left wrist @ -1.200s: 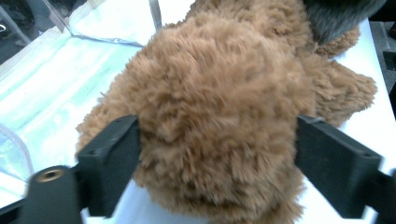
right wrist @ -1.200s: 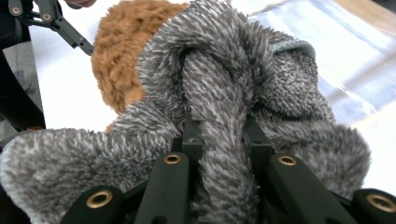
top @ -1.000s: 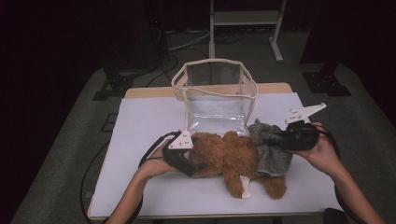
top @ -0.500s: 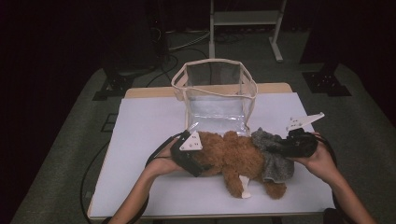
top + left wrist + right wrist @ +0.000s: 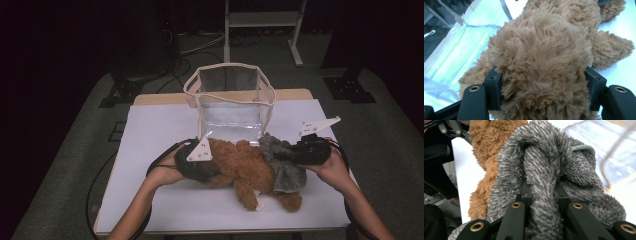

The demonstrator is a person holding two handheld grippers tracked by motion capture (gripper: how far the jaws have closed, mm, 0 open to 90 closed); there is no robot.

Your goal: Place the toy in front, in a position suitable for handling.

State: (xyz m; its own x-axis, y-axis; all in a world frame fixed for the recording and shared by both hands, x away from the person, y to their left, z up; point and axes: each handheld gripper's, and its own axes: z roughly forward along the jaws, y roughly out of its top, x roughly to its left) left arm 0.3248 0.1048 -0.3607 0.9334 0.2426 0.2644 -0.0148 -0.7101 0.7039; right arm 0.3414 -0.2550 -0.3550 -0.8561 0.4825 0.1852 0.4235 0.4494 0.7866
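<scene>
Since the earlier frames the left gripper (image 5: 202, 162) has shifted in against the toy's head end, and its jaws have just been closing, so they now pinch brown fur between them. The white table (image 5: 150, 130) carries a clear bag (image 5: 230, 97) standing upright at the back, its mouth open upward. Just in front of it lies the brown teddy bear (image 5: 240, 167), stretched across the table. A grey fuzzy garment (image 5: 285, 167) wraps its lower half, seemingly a small jumper. The right gripper (image 5: 295, 154) is clamped on a fold of that grey fabric.
</scene>
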